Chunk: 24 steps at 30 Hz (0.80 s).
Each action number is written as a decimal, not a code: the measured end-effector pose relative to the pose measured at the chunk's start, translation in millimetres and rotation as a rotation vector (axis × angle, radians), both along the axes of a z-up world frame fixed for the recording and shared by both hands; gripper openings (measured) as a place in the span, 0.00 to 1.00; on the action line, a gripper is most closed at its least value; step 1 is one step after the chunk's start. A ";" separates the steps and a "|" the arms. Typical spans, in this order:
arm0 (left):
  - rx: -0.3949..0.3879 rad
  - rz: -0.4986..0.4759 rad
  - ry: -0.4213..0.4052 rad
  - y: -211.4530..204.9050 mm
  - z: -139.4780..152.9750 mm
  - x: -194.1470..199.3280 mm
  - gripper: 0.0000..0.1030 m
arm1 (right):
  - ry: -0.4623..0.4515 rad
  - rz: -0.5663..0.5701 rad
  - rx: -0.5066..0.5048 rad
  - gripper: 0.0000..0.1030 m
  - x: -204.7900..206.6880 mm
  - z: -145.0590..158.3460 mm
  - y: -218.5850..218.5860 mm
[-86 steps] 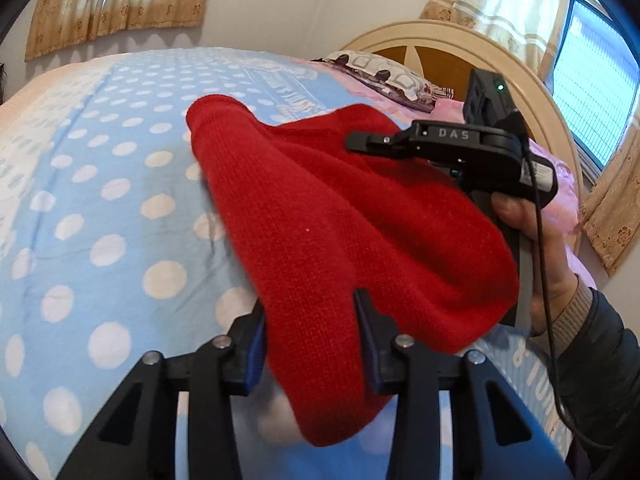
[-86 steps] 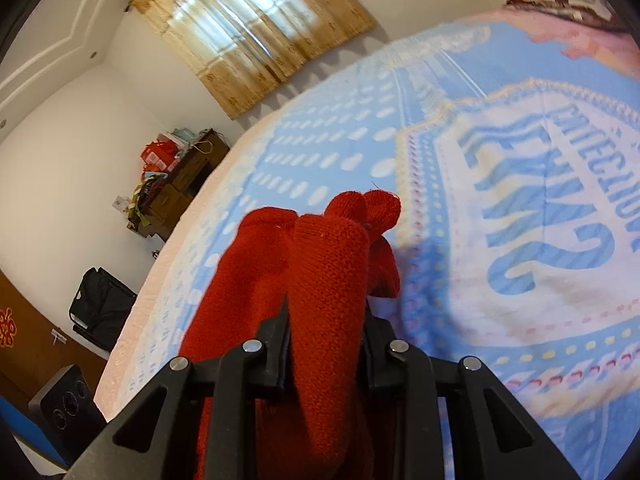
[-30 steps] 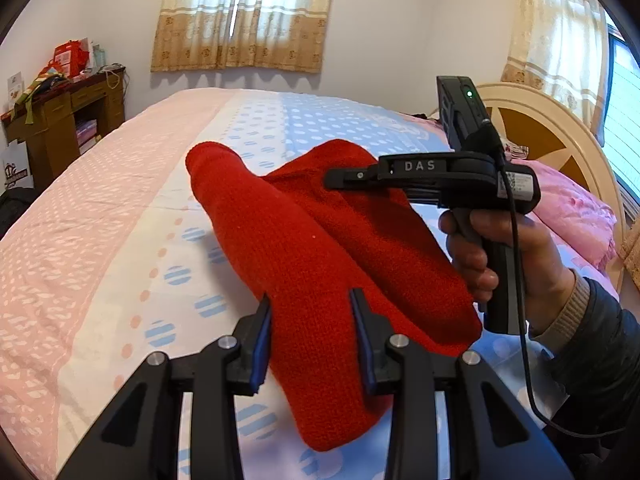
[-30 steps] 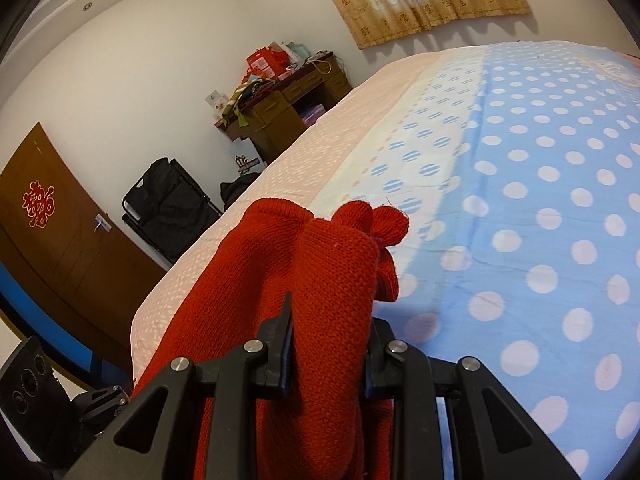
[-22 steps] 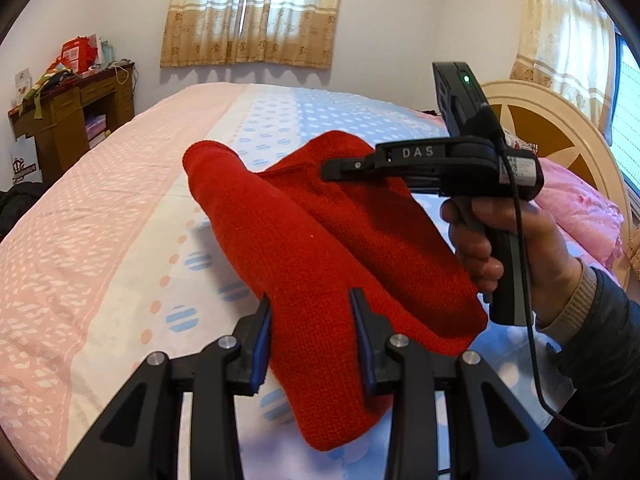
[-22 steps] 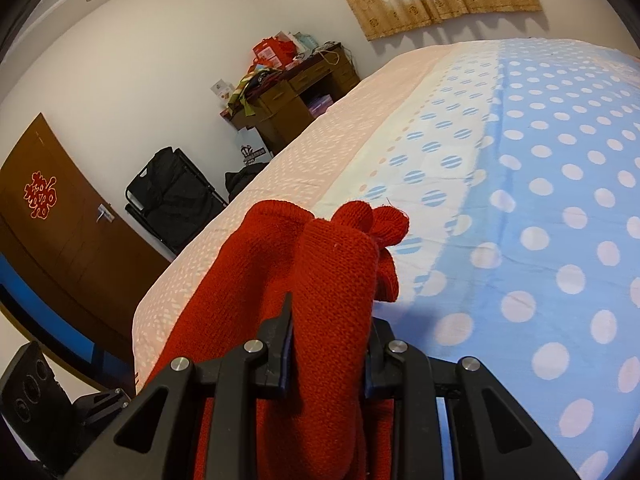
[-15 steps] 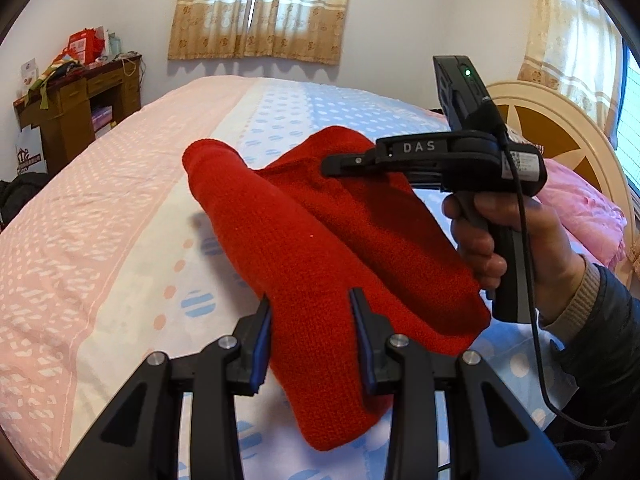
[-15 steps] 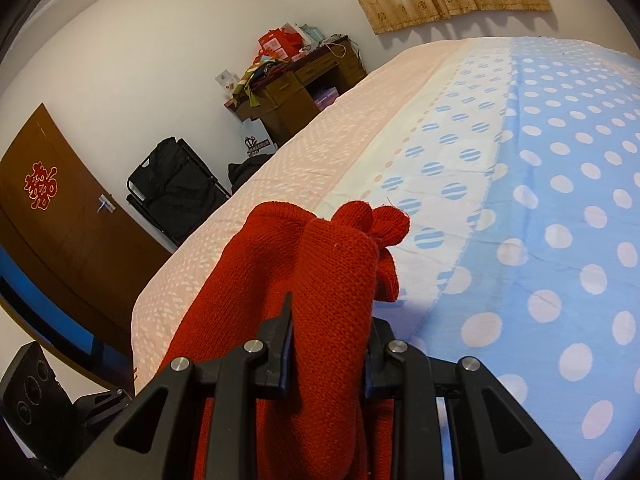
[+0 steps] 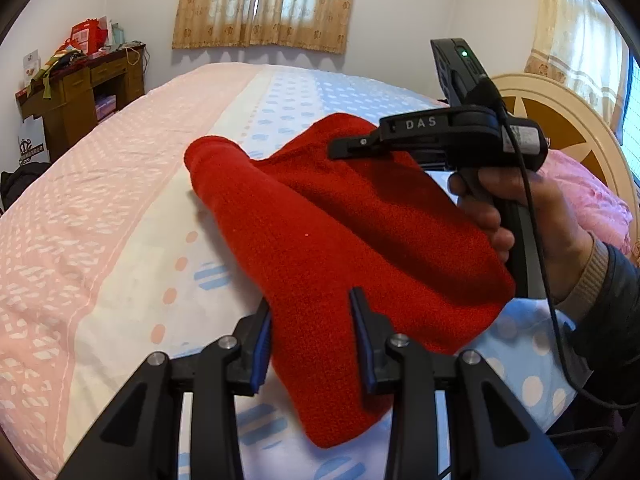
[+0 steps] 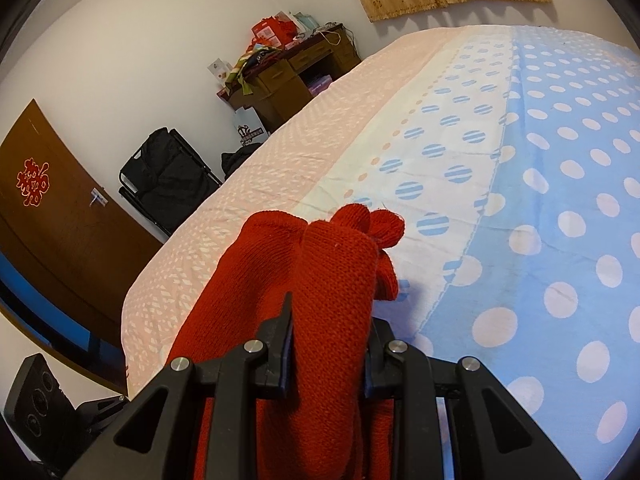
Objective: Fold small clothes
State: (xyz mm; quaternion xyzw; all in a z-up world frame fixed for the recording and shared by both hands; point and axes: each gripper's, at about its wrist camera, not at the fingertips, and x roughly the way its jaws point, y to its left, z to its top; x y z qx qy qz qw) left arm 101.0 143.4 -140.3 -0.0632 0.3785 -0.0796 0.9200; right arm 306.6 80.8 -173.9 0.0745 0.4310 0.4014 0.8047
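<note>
1. While both grippers hold it, a red knitted garment (image 9: 352, 240) hangs in the air above a bed (image 9: 120, 248), stretched between the two tools.

2. Seen from the left wrist camera, the left gripper (image 9: 312, 340) has its two black fingers, each with a blue pad, pressed against either side of a thick fold of the red knit. The fabric fills the gap between them and droops below the fingertips toward the camera.

3. From that same view, the right gripper (image 9: 340, 148) reaches in from the right, marked with the letters DAS. Its tip sits against the top edge of the garment, near the far upper side. A right hand (image 9: 520, 216) wraps its handle, and a black cable (image 9: 536, 240) runs down past the wrist.

4. Seen from the right wrist camera, the right gripper (image 10: 328, 328) is clamped on a bunched roll of the same red knitted garment (image 10: 320, 280). The roll rises between the fingers and ends in small rounded lobes just past the tips.

5. Beneath the garment, the bed's cover (image 10: 560, 200) is blue with white dots, bordered by a white band and a pink patterned strip.

6. Behind the bed stand a wooden desk (image 9: 80, 96) piled with items and a curtained window (image 9: 264, 0). A rounded headboard (image 9: 560, 120) shows at the right.
</note>
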 end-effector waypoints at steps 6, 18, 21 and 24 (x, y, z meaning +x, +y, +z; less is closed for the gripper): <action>-0.017 0.010 0.001 4.3 -7.9 -0.6 0.36 | 0.042 -0.025 -0.008 0.25 9.0 -15.7 -5.6; 0.060 0.072 -0.081 6.5 15.0 -14.1 0.48 | 0.044 -0.109 -0.061 0.37 13.4 -23.3 -18.6; 0.063 0.107 -0.150 12.7 31.0 -21.5 0.62 | -0.033 -0.145 -0.073 0.37 -1.8 -3.5 -30.6; 0.090 0.144 -0.137 16.2 26.0 -14.7 0.65 | -0.075 -0.101 -0.016 0.39 -26.8 16.8 -33.9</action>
